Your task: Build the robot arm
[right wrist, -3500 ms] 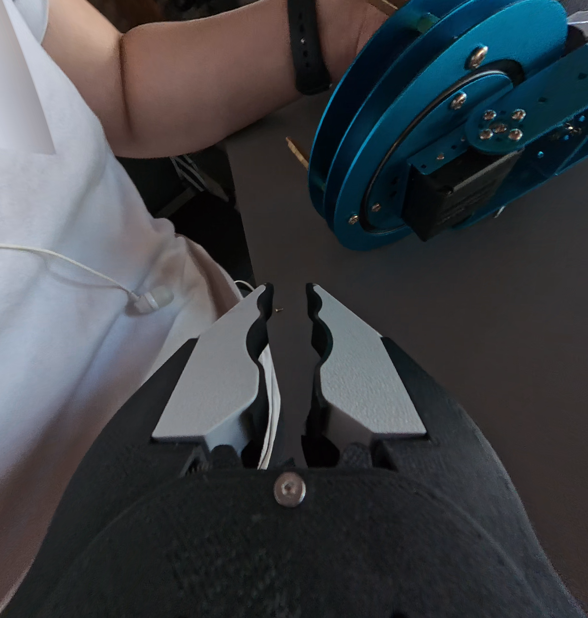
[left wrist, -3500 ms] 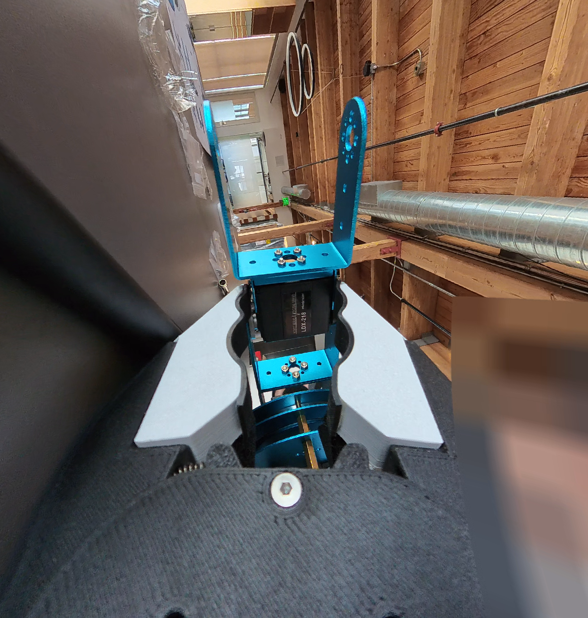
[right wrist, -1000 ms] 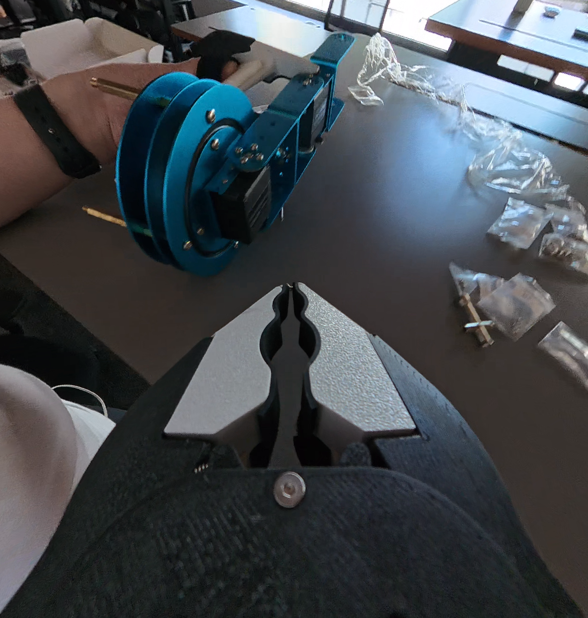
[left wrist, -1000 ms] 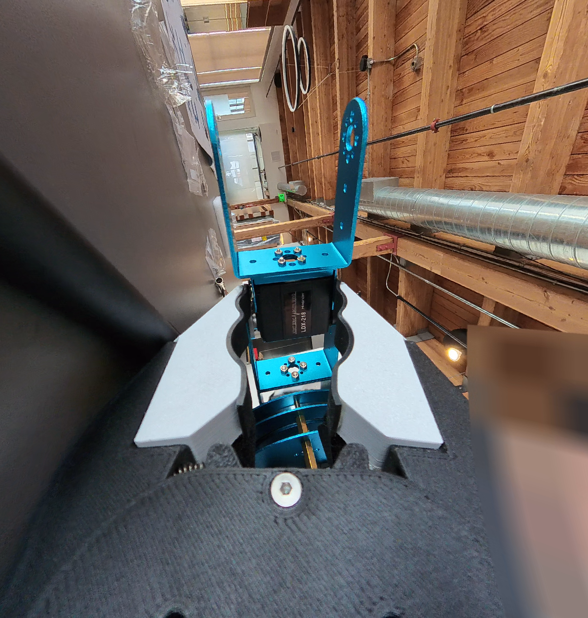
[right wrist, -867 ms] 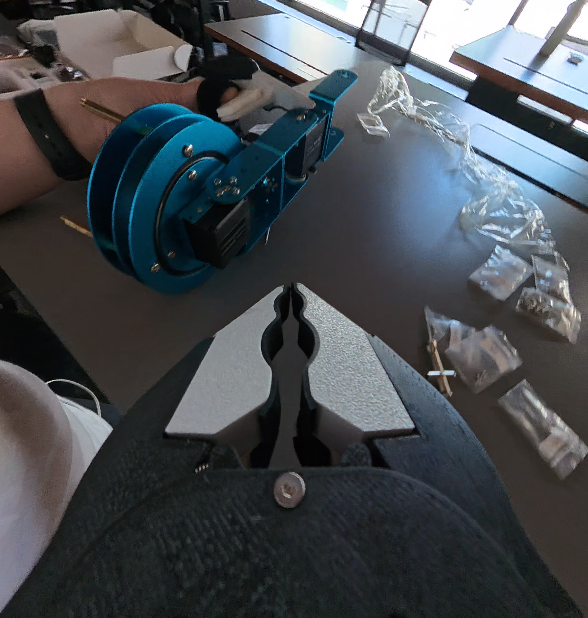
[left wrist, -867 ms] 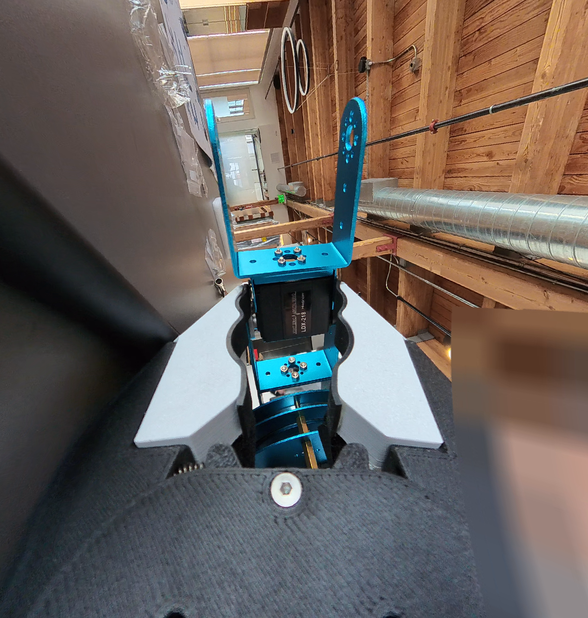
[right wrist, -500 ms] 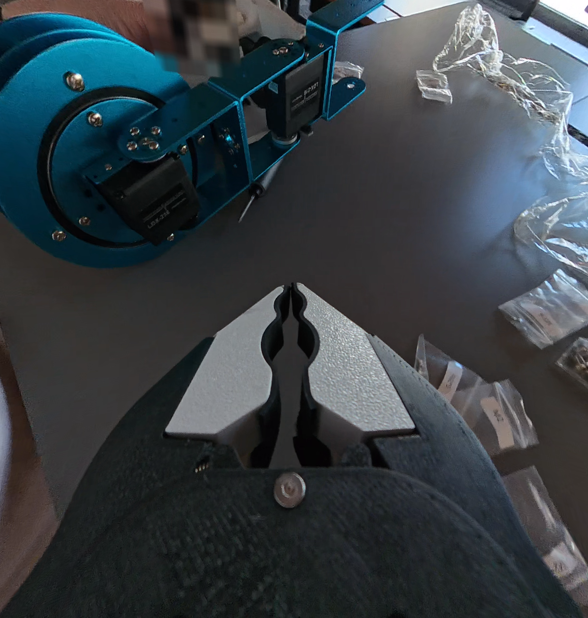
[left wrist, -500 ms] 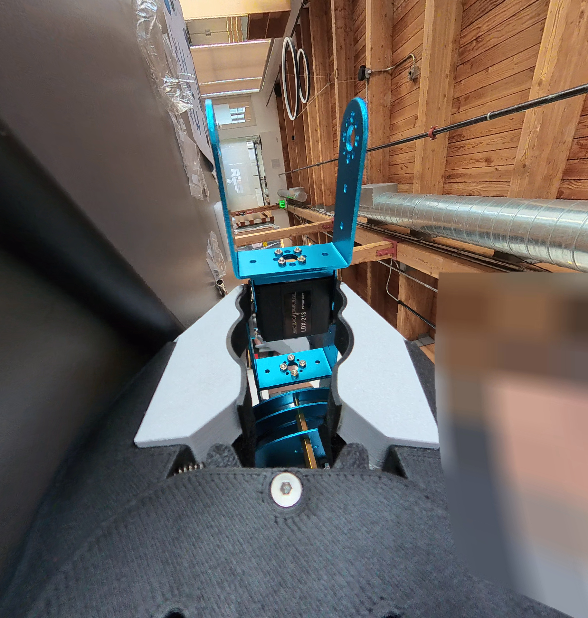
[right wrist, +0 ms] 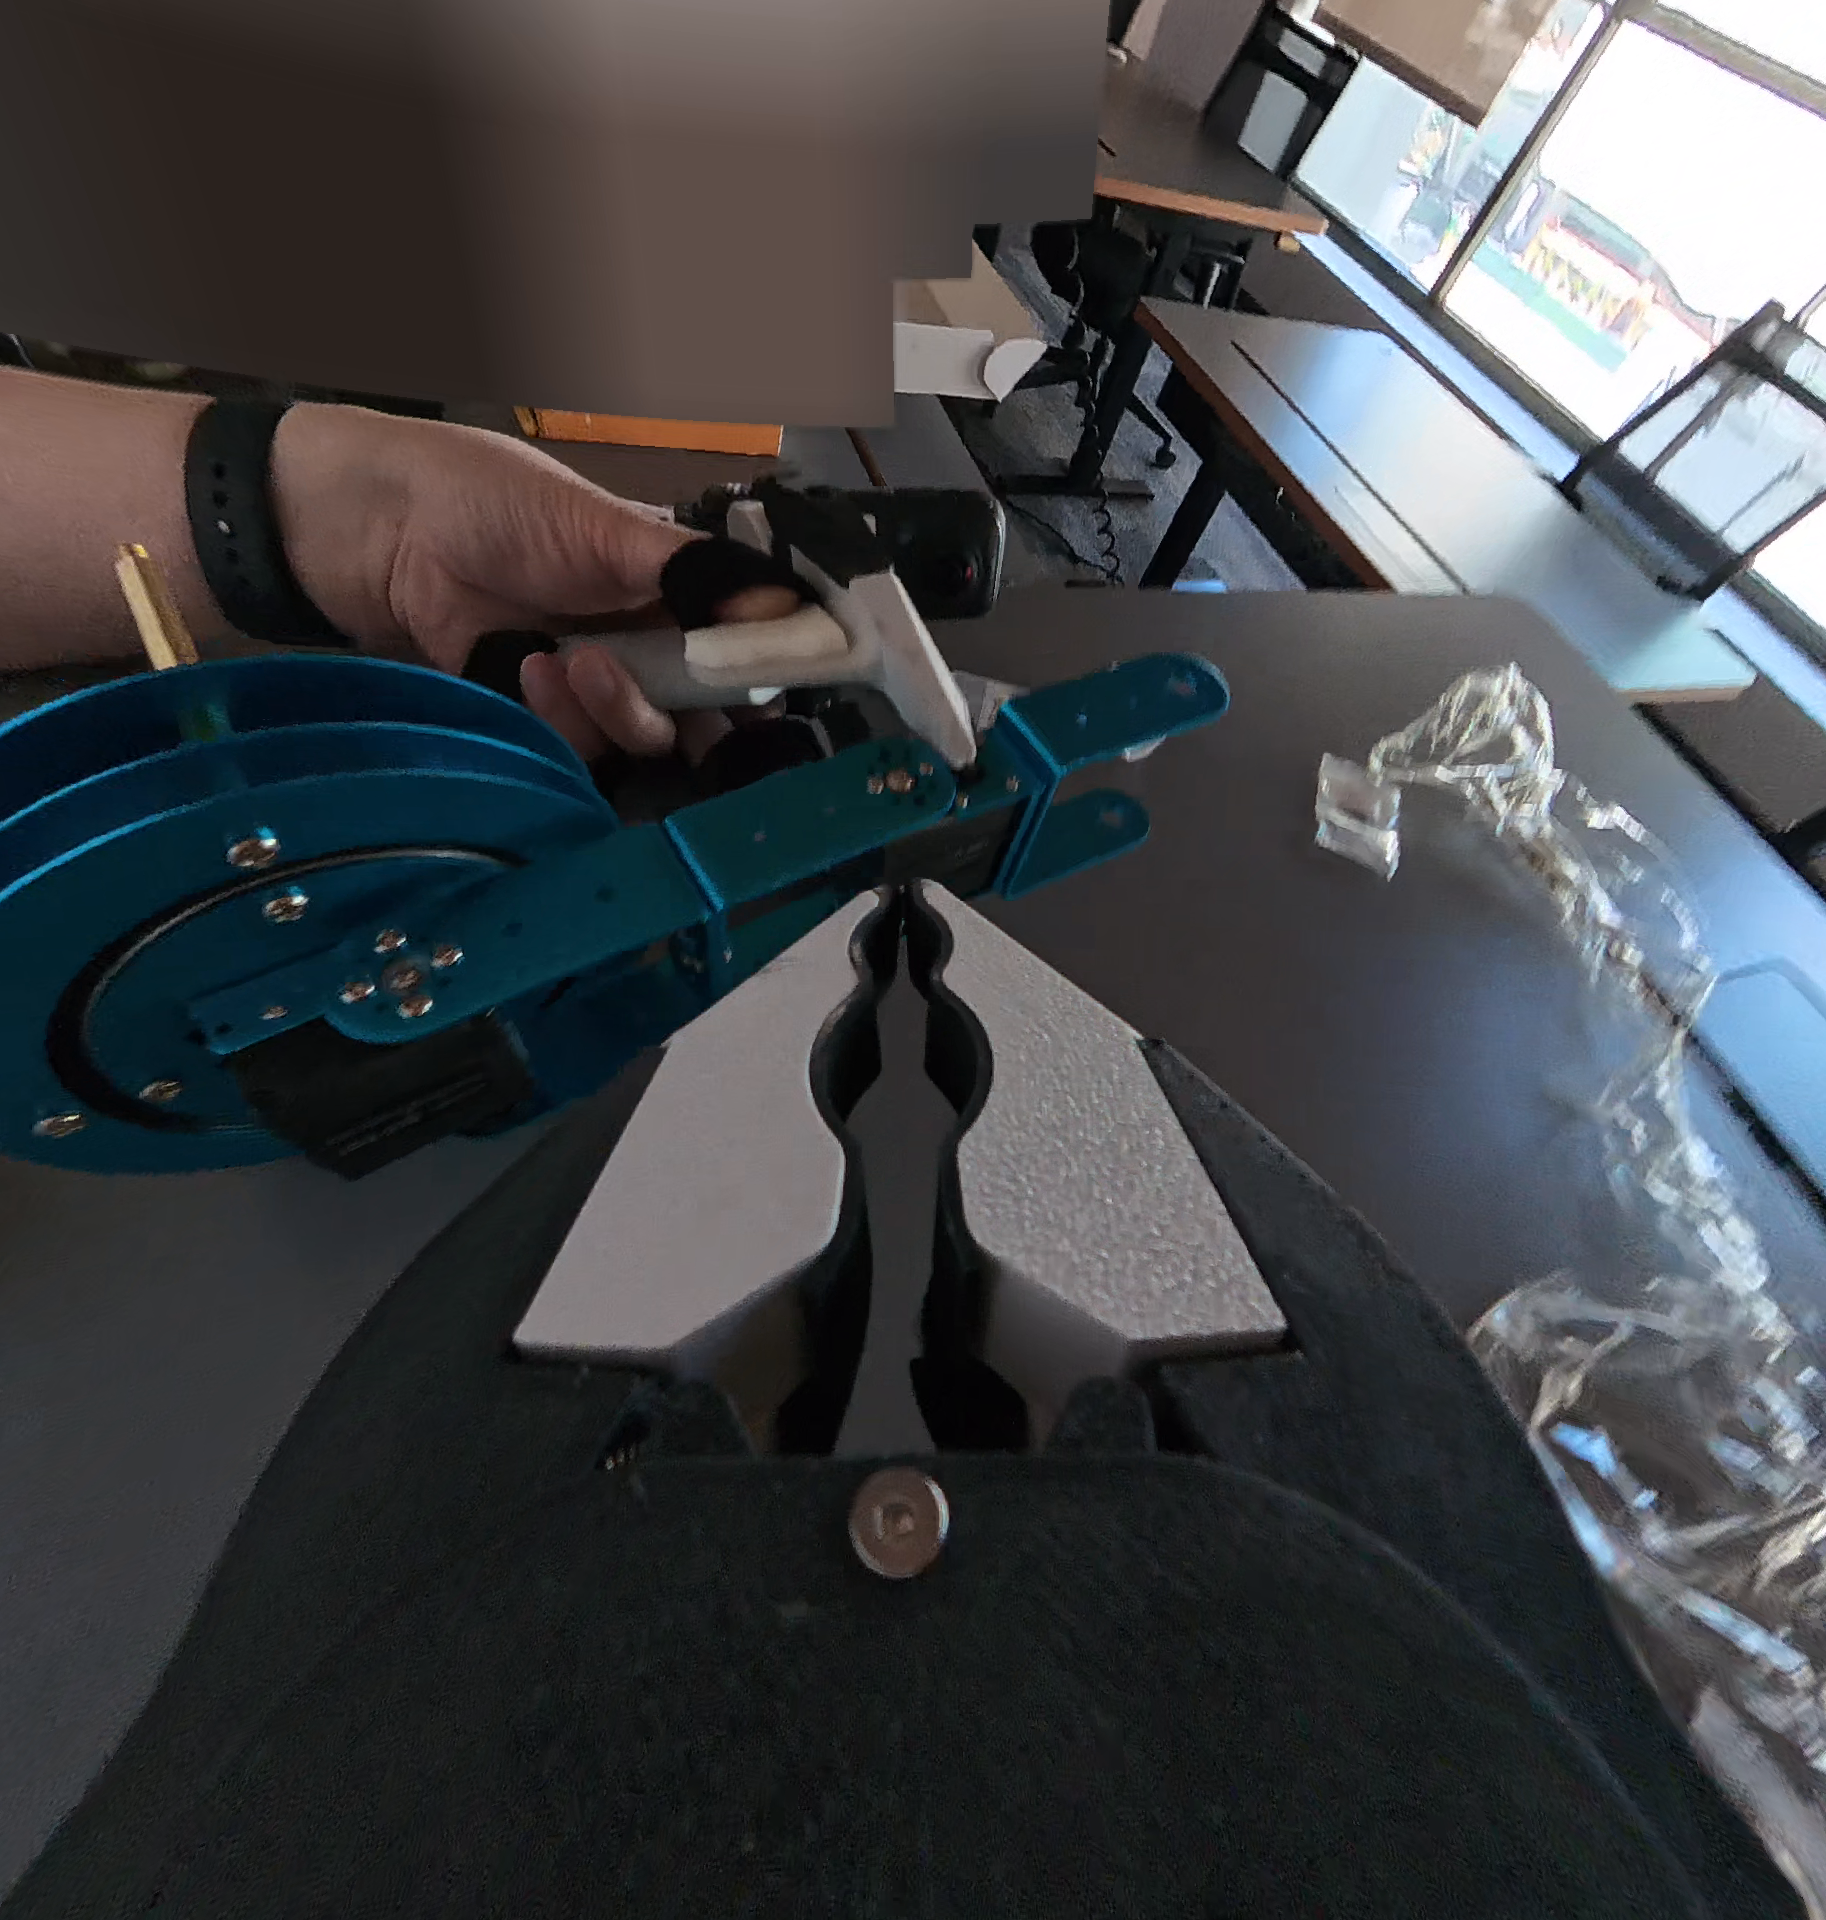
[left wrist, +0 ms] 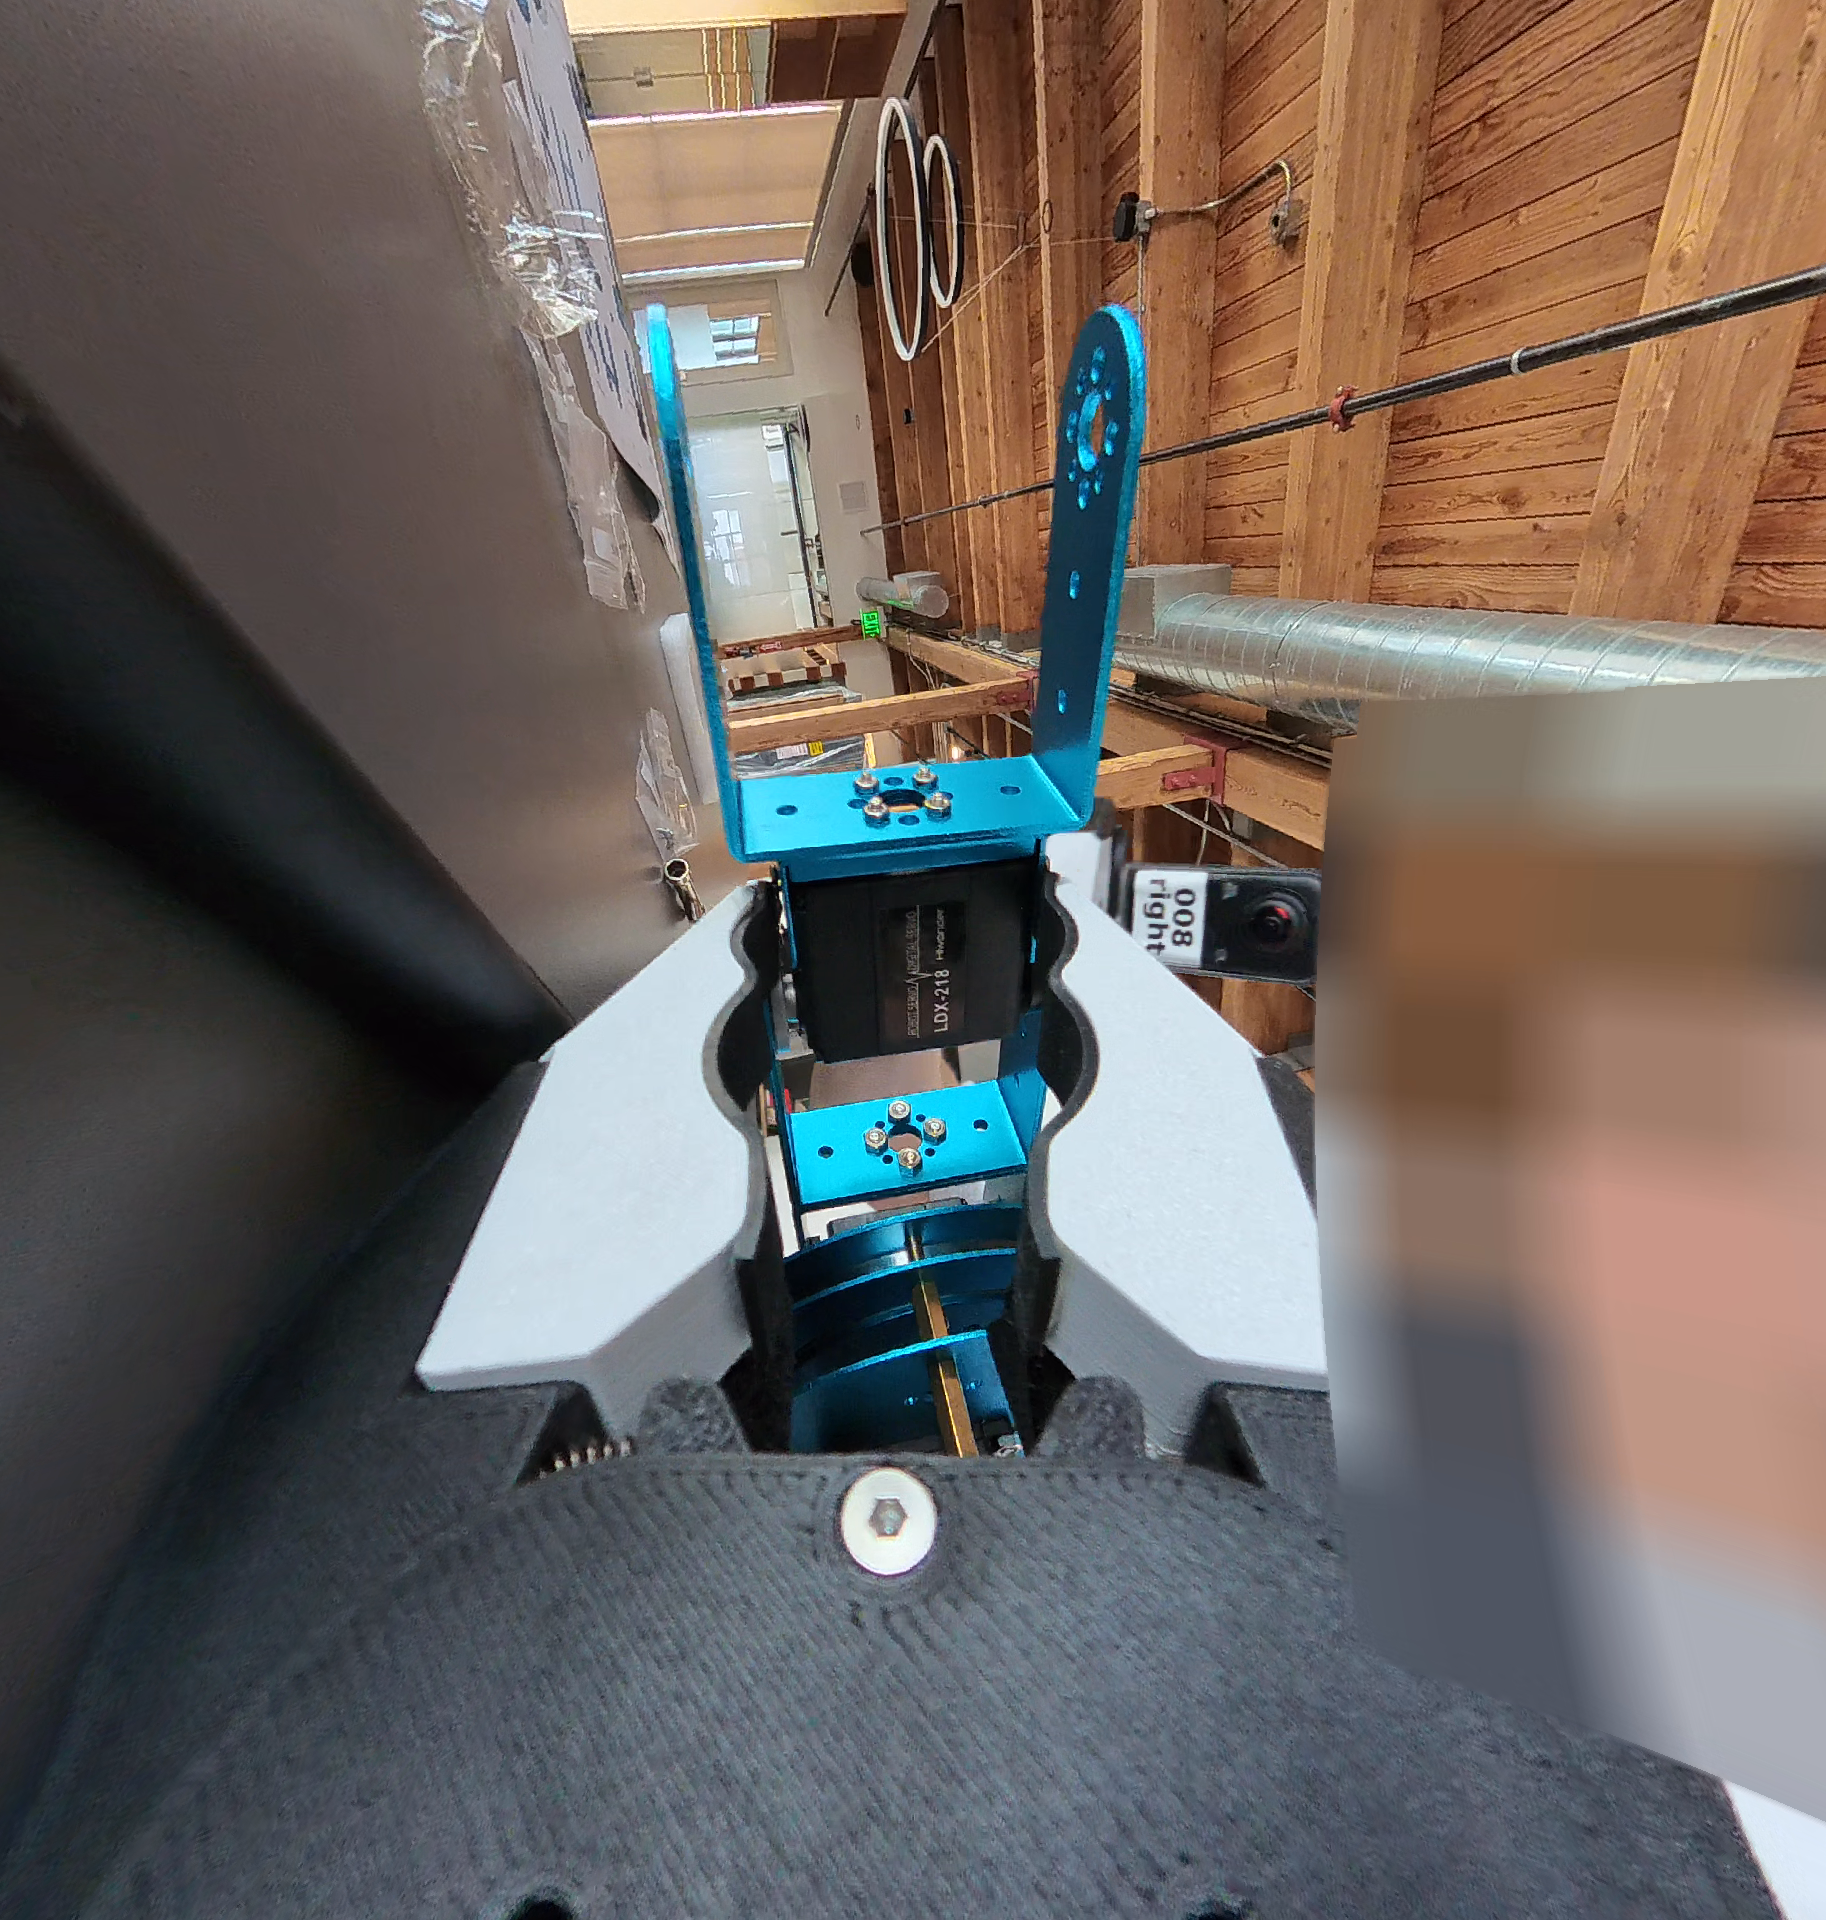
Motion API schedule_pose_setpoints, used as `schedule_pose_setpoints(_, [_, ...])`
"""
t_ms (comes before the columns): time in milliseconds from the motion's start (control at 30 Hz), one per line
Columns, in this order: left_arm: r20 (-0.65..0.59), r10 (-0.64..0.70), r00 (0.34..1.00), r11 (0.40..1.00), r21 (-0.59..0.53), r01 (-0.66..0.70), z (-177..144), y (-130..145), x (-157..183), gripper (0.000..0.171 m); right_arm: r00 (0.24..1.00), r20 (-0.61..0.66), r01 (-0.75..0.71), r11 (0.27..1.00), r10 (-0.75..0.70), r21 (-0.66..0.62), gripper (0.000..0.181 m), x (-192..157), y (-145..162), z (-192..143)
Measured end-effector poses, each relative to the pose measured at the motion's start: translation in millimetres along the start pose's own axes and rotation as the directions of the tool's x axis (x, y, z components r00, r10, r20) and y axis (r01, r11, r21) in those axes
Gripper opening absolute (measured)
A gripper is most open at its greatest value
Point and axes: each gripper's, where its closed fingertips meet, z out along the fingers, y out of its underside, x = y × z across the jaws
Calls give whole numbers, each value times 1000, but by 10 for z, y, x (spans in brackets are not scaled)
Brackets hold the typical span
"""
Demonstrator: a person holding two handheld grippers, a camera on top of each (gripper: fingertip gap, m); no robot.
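Note:
My left gripper [left wrist: 909, 920] is shut on a blue metal servo arm [left wrist: 904, 1138]. Its grey fingers [left wrist: 618, 1174] clamp the sides at the black servo [left wrist: 909, 977]. A blue U bracket [left wrist: 1085, 582] sticks out past the tips, and the round blue base discs [left wrist: 888, 1330] sit near the palm. In the right wrist view the same arm [right wrist: 784, 831] and its round base [right wrist: 213, 935] are held over the dark table [right wrist: 1304, 1039] by a hand [right wrist: 452, 561] with the left gripper [right wrist: 919, 675]. My right gripper [right wrist: 904, 899] is shut, with nothing visible between the tips, which are just under the arm's bracket.
Crumpled clear plastic bags [right wrist: 1511, 790] lie on the table to the right, with more of them [right wrist: 1667, 1455] near the front right. Other tables and windows [right wrist: 1615, 208] are behind. The left wrist view looks up at a wooden ceiling with a metal duct [left wrist: 1460, 644].
My right gripper, shut throughout, swung from pointing at the table top up to the blue arm, and its tips now sit just under the bracket. My left gripper keeps its hold, nearly still.

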Motion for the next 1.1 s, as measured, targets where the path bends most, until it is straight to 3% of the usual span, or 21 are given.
schedule_pose_setpoints(267, [2, -14, 1000, 1000, -8, 14, 25, 1, -8, 49, 963, 36, 268, 963, -267, -23, 0, 44, -144, 192])
schedule_pose_setpoints(1100, [7, -43, 999, 999, 20, 43, 38, -6, -16, 49, 858, 123, 508, 859, -499, -58, 0, 38, -60, 314])
